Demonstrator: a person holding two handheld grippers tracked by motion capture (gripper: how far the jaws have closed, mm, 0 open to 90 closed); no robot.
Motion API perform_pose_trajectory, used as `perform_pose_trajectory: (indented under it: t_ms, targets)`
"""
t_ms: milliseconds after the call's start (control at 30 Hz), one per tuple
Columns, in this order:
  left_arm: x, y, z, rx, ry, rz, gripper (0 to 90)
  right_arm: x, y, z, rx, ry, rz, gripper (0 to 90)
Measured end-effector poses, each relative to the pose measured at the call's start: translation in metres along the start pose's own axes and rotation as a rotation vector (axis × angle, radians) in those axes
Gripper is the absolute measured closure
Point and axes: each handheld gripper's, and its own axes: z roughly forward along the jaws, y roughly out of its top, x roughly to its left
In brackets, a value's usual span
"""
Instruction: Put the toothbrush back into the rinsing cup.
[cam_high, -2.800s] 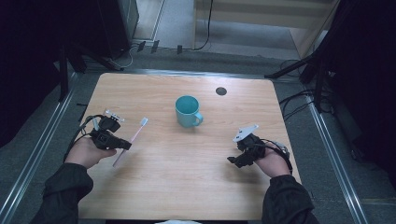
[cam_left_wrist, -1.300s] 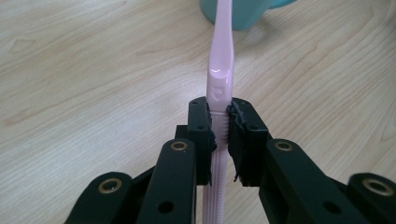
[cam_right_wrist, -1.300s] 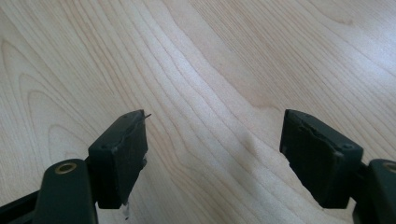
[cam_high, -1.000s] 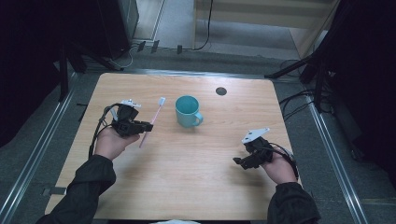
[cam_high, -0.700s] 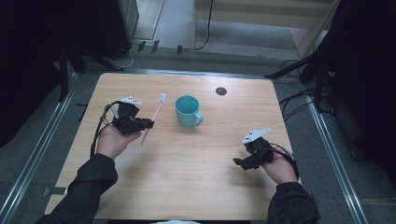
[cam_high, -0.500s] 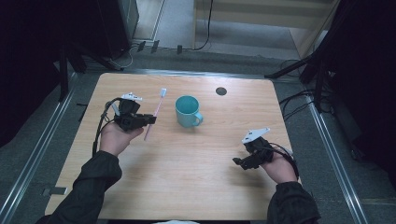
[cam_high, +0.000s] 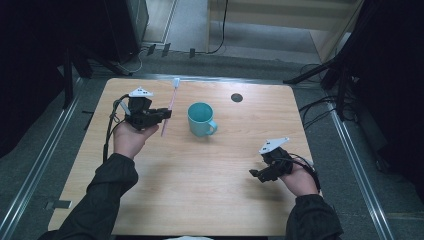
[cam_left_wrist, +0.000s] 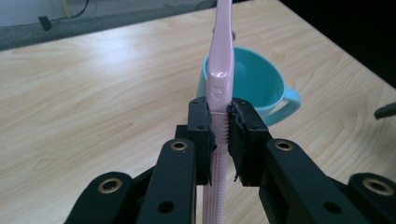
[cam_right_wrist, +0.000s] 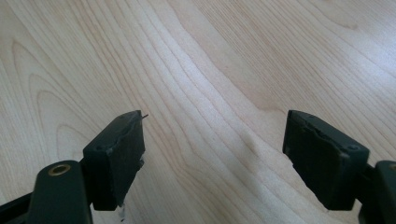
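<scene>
A pink toothbrush (cam_high: 170, 105) stands nearly upright in the air left of the teal mug (cam_high: 201, 119), bristle head (cam_high: 176, 83) at the top. My left gripper (cam_high: 165, 114) is shut on its handle. In the left gripper view the toothbrush (cam_left_wrist: 219, 56) rises between the closed pads in front of the mug (cam_left_wrist: 254, 84). My right gripper (cam_high: 256, 175) rests low over the table at the right front, open. In the right gripper view its fingers (cam_right_wrist: 116, 158) stand wide apart over bare wood with nothing between them.
The wooden table (cam_high: 200, 190) has a small dark round hole (cam_high: 237, 97) near its far edge, behind the mug. Cables and dark stands lie on the floor beyond the table. Metal rails run along both sides.
My left gripper has lifted the toothbrush off the table and carried it right toward the mug, tilting it more upright. The right gripper has barely moved.
</scene>
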Motion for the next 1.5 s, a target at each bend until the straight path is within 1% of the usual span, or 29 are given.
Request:
perform_pose_trajectory:
  t_ms: [133, 233, 267, 300, 333, 367, 400, 467, 633, 667, 700, 733, 767, 833, 867, 1033, 1067, 1100, 1133, 1200, 1233, 1267, 1300, 1333, 1367, 1433, 1500]
  targets:
    - [-0.003, 0.006, 0.003, -0.039, 0.006, -0.005, 79.1, 0.001, 0.001, 0.001, 0.001, 0.004, -0.004, 20.6]
    - [-0.004, 0.008, 0.005, -0.048, 0.005, -0.01, 79.1, 0.001, 0.001, 0.0, -0.002, 0.003, -0.002, 20.6]
    - [-0.005, 0.01, 0.006, -0.076, 0.007, -0.013, 79.1, 0.0, 0.001, 0.0, -0.007, 0.004, 0.001, 20.6]
    - [-0.005, 0.01, 0.006, -0.076, 0.007, -0.013, 79.1, 0.0, 0.001, 0.0, -0.008, 0.004, 0.001, 20.6]
    - [-0.007, 0.012, 0.008, -0.092, 0.011, -0.017, 79.1, 0.0, 0.001, 0.0, -0.007, 0.004, 0.002, 20.6]
    - [-0.007, 0.012, 0.008, -0.092, 0.011, -0.017, 79.1, 0.0, 0.001, 0.0, -0.007, 0.004, 0.002, 20.6]
    - [-0.008, 0.013, 0.009, -0.103, 0.02, -0.016, 79.2, 0.001, 0.001, 0.0, -0.005, 0.006, -0.001, 20.6]
    - [-0.012, 0.016, 0.011, -0.124, 0.024, -0.013, 79.2, 0.0, 0.001, 0.0, -0.007, 0.005, 0.0, 20.7]
    - [-0.014, 0.022, 0.014, -0.139, 0.03, -0.009, 79.1, -0.001, 0.001, -0.001, -0.014, 0.003, 0.003, 20.6]
    - [-0.016, 0.025, 0.015, -0.148, 0.038, 0.004, 79.2, -0.001, 0.001, -0.001, -0.015, 0.003, 0.003, 20.6]
    - [-0.016, 0.025, 0.015, -0.148, 0.038, 0.004, 79.1, -0.001, 0.001, -0.001, -0.015, 0.003, 0.003, 20.6]
    - [-0.017, 0.027, 0.016, -0.161, 0.049, 0.014, 79.1, -0.001, 0.001, -0.001, -0.015, 0.004, 0.003, 20.6]
    - [-0.017, 0.03, 0.016, -0.172, 0.047, 0.016, 79.1, -0.001, 0.001, -0.001, -0.017, 0.003, 0.002, 20.6]
    - [-0.016, 0.033, 0.017, -0.184, 0.039, 0.005, 79.1, -0.001, 0.0, -0.001, -0.018, 0.004, 0.003, 20.6]
    - [-0.017, 0.035, 0.018, -0.191, 0.041, 0.009, 79.1, -0.001, 0.001, -0.001, -0.017, 0.003, 0.002, 20.6]
    - [-0.022, 0.04, 0.024, -0.204, 0.032, 0.019, 79.1, 0.0, 0.001, -0.001, -0.016, 0.005, 0.001, 20.6]
    - [-0.025, 0.043, 0.028, -0.203, 0.023, 0.023, 79.1, 0.0, 0.001, -0.001, -0.014, 0.006, 0.006, 20.6]
    - [-0.025, 0.043, 0.028, -0.203, 0.023, 0.023, 79.2, 0.0, 0.001, -0.001, -0.014, 0.006, 0.006, 20.6]
    - [-0.029, 0.046, 0.033, -0.199, 0.02, 0.029, 79.1, -0.001, 0.001, -0.001, -0.017, 0.005, 0.005, 20.7]
    - [-0.032, 0.048, 0.037, -0.199, 0.007, 0.03, 79.2, -0.001, 0.001, -0.001, -0.016, 0.005, 0.004, 20.6]
    - [-0.032, 0.048, 0.037, -0.199, 0.007, 0.03, 79.1, -0.001, 0.001, -0.001, -0.015, 0.006, 0.003, 20.6]
    - [-0.036, 0.049, 0.042, -0.199, 0.004, 0.035, 79.1, 0.0, 0.001, 0.0, -0.013, 0.007, -0.002, 20.6]
    - [-0.037, 0.05, 0.044, -0.195, 0.005, 0.041, 79.1, 0.0, 0.001, 0.0, -0.013, 0.008, -0.009, 20.6]
    - [-0.038, 0.05, 0.046, -0.202, 0.006, 0.042, 79.1, 0.0, 0.002, 0.0, -0.015, 0.008, -0.008, 20.6]
    - [-0.039, 0.051, 0.048, -0.2, 0.002, 0.038, 79.1, 0.0, 0.002, 0.0, -0.022, 0.007, -0.004, 20.3]
    - [-0.04, 0.052, 0.052, -0.206, 0.013, 0.048, 79.1, 0.0, 0.002, 0.0, -0.032, 0.011, 0.007, 19.8]
    - [-0.041, 0.052, 0.053, -0.203, 0.011, 0.048, 79.1, 0.0, 0.003, -0.001, -0.035, 0.011, 0.014, 19.8]
